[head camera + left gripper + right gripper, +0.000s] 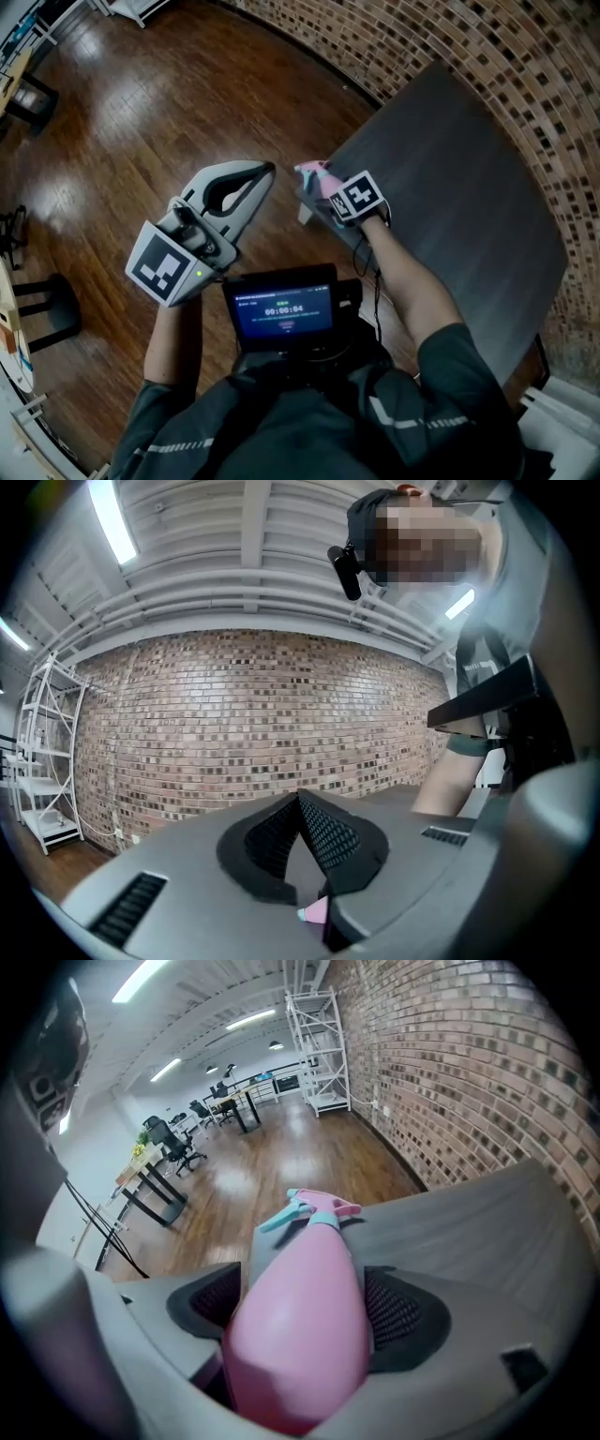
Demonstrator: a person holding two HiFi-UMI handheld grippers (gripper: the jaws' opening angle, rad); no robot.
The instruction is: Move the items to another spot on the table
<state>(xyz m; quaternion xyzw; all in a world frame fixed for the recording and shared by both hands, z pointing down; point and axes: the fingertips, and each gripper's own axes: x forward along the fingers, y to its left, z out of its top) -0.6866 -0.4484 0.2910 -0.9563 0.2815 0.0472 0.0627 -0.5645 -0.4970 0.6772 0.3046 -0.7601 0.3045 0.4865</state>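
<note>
The right forearm (412, 286) reaches forward and the right claw (305, 1302) tips steeply down over the desk (450, 197), at the corner nearest the person. Its 2 jaws stand wide apart, with the pink spray bottle (298, 1354) between them, and the pads flank its sides without clearly squeezing it. The bottle's long axis runs along the claw, its teal trigger head pointing away, past the desk corner toward the wooden floor (141, 122). Whether the bottle rests on the desk cannot be told. The left claw (265, 170) is held about level over the floor, just beside that corner, aimed at the brick wall (234, 724), with its jaws together and nothing gripped.
</note>
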